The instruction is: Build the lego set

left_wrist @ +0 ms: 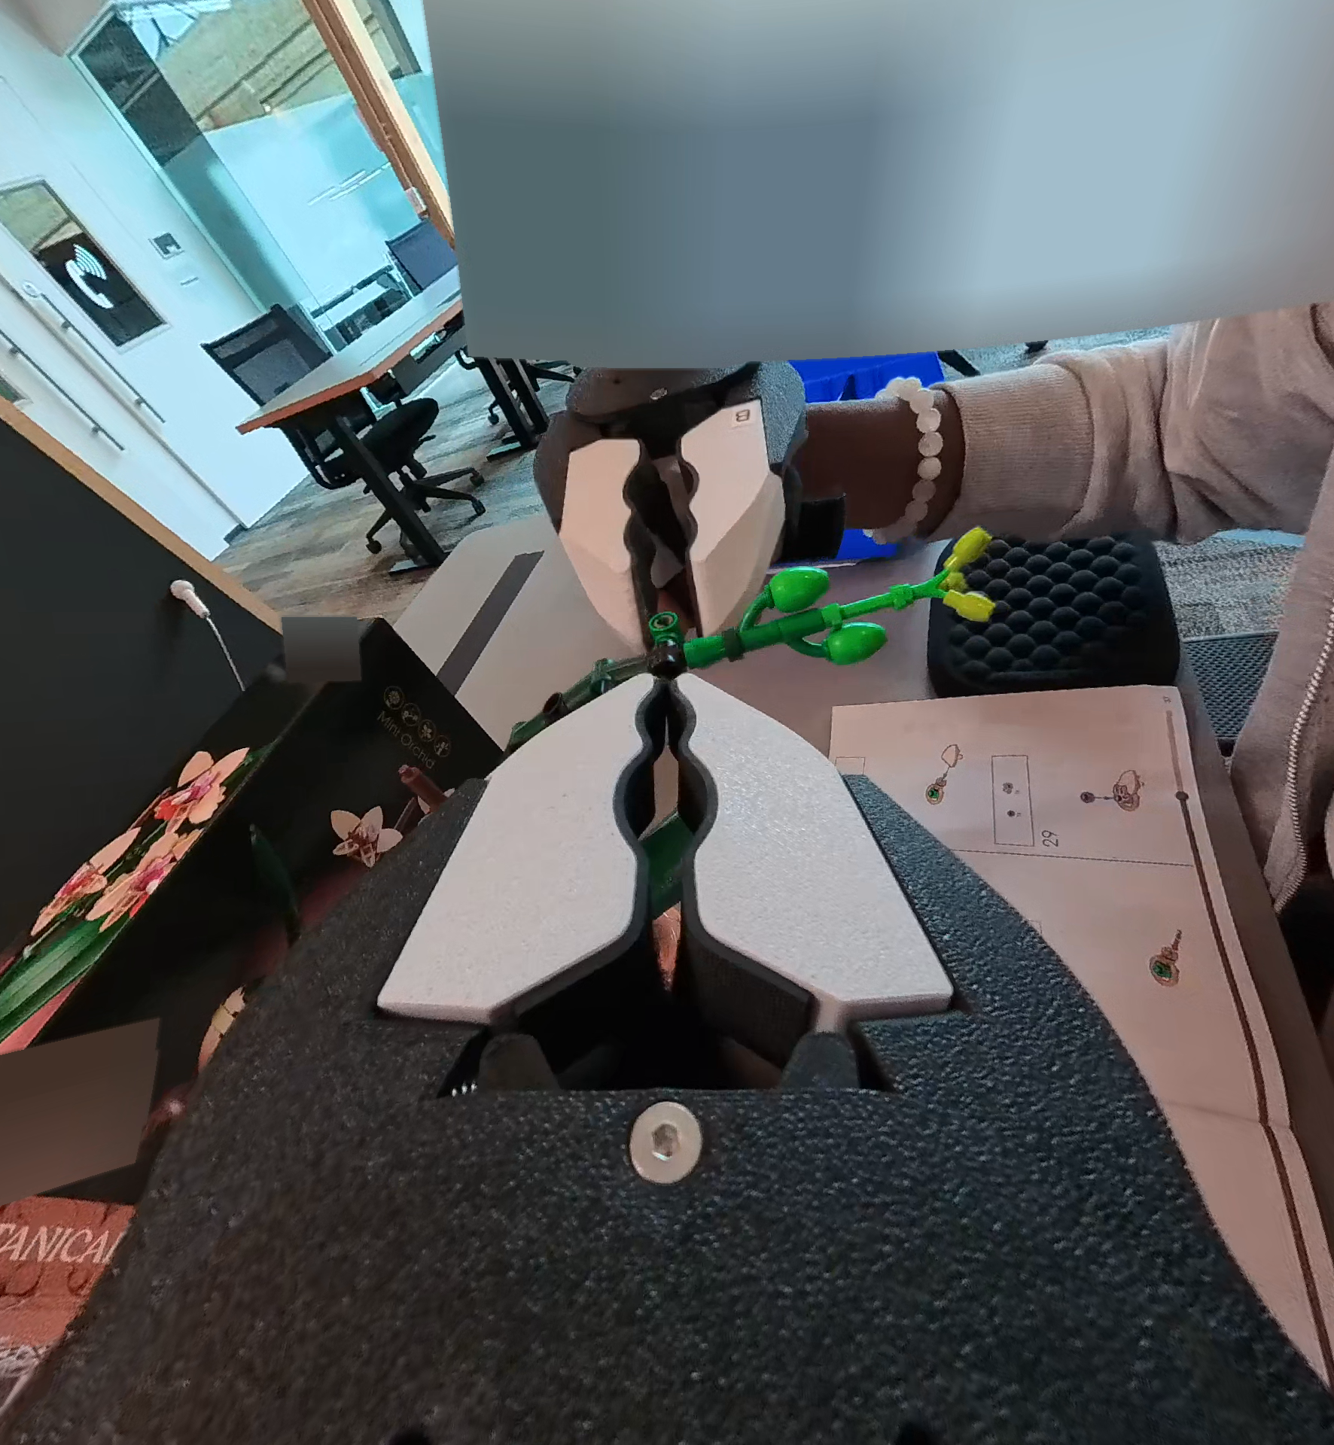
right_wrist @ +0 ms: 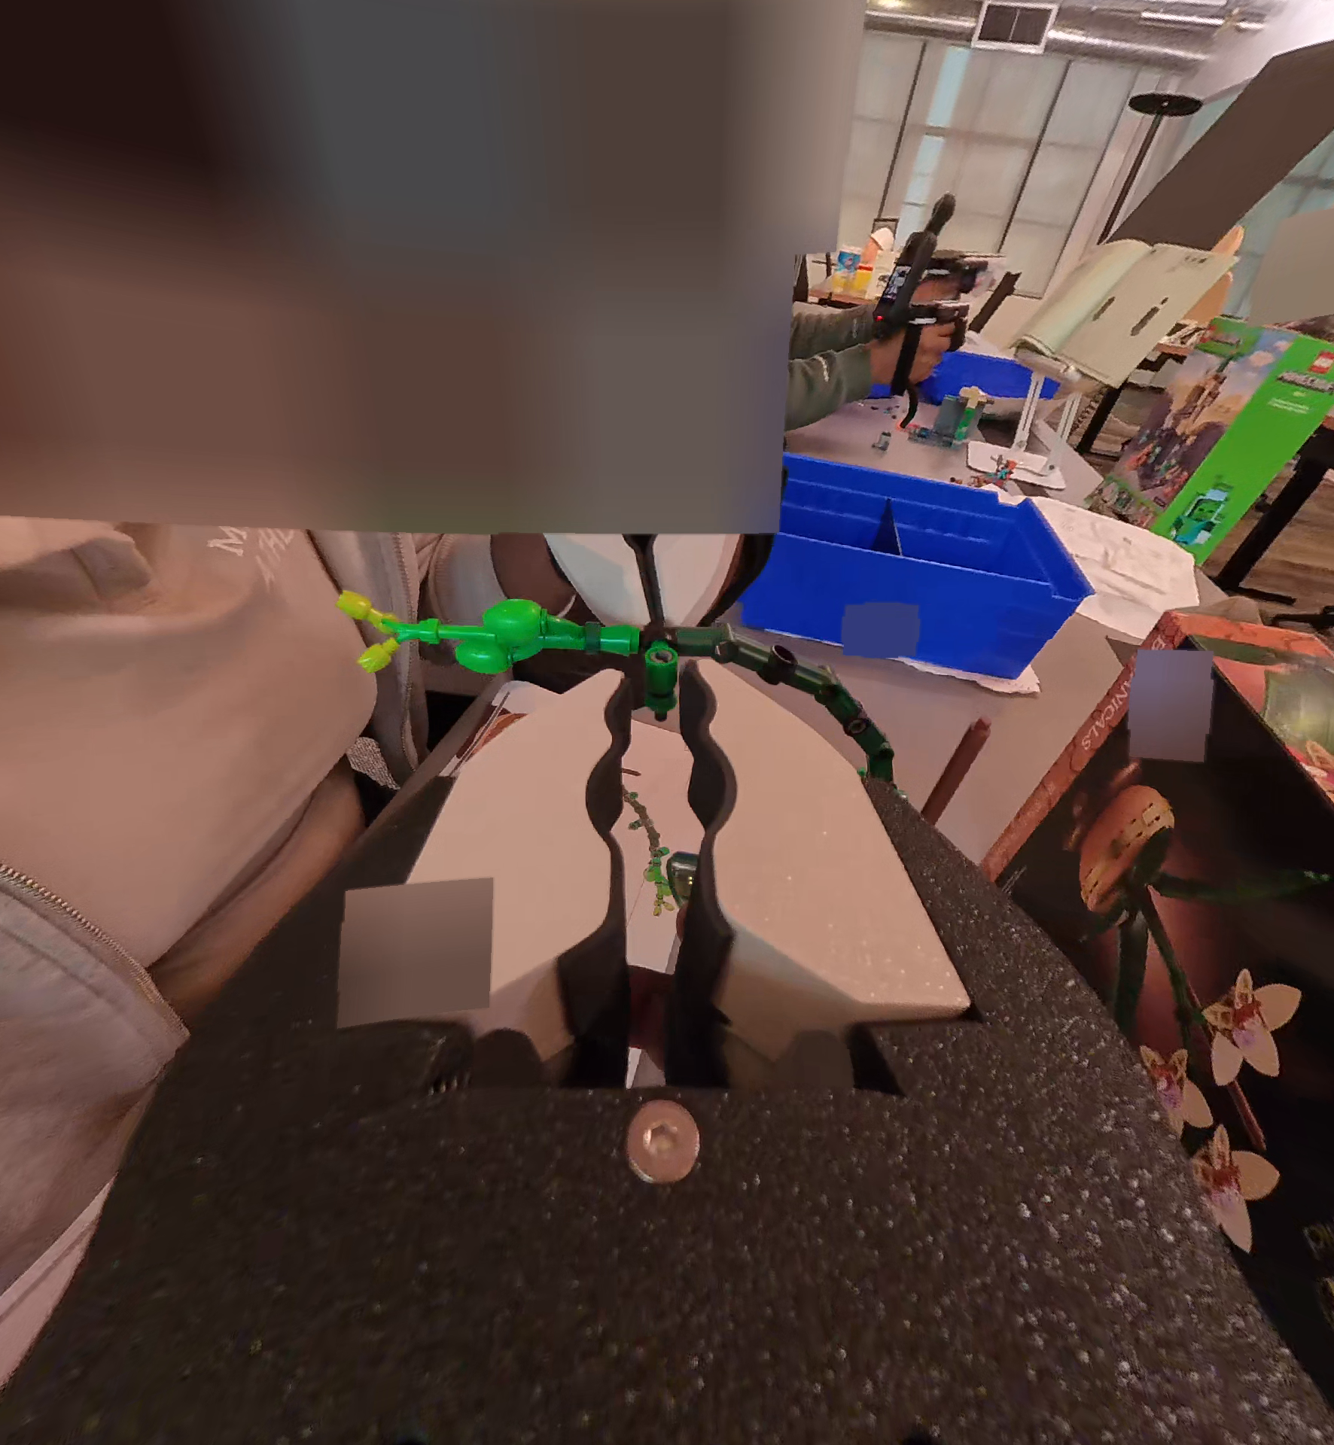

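I held a slender Lego orchid stem (left_wrist: 785,629) in the air above the bench (left_wrist: 492,625), between my two tongs, which faced each other tip to tip. My left tongs (left_wrist: 668,679) were clenched on the stem at a small black joint where its bright green half met its dark green half. My right tongs (right_wrist: 658,679) were pinched on a short green connector piece (right_wrist: 660,672) at that same joint, though from its own camera I could not be sure how firmly they gripped it. The bright green half ran out to one side, carrying two rounded green buds (left_wrist: 801,586) and ending in two small yellow-green tips (left_wrist: 969,575). The dark green half (right_wrist: 797,684) curved away in short linked segments towards the orchid box (left_wrist: 202,821). An open instruction booklet (left_wrist: 1039,790) lay on the bench beneath, and a blue parts bin (right_wrist: 914,563) stood farther off. I judged the stem to be very light, and hard plastic in each piece, but jointed, so it would flex or pop apart under a sideways push. The buds looked smooth and likely to slip. The best hold seemed to be on the thicker collars close to the joint, with any pressing done straight along the stem.
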`<state>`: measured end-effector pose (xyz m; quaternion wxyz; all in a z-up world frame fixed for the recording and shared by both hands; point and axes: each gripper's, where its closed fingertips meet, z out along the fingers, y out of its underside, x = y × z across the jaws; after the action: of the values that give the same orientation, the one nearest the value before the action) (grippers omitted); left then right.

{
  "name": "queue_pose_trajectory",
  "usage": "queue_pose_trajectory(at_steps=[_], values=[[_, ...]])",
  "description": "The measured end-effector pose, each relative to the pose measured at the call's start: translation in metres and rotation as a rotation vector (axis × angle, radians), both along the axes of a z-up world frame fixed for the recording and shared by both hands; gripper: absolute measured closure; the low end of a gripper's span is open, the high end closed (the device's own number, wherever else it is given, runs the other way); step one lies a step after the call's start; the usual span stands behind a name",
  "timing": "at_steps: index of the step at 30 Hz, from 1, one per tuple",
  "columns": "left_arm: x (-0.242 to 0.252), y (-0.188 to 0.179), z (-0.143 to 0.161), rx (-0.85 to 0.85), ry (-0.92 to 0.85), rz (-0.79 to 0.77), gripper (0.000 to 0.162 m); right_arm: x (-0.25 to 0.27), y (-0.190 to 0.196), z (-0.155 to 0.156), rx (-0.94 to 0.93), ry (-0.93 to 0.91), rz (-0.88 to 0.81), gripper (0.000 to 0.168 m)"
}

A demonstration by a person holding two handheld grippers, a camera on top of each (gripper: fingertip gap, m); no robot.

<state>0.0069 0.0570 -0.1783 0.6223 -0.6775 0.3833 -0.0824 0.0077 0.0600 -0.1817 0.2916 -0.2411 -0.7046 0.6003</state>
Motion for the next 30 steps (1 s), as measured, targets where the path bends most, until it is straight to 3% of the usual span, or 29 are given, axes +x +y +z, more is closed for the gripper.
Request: queue_pose_trajectory(at_steps=[16,27,30], values=[[0.0001,0.0023,-0.0001,-0.008,0.073,0.033,0.162,-0.0043,-0.0025,-0.0035,0.131,-0.122,-0.015,0.162],[-0.0018,0.0025,0.0001,-0.008,0.04,0.029,0.162,-0.0053,-0.002,-0.0029,0.12,-0.132,-0.016,0.161],[-0.0006,0.0014,0.0012,-0.005,0.016,0.02,0.159,-0.0051,0.0058,-0.0012,0.102,-0.114,-0.065,0.147]])
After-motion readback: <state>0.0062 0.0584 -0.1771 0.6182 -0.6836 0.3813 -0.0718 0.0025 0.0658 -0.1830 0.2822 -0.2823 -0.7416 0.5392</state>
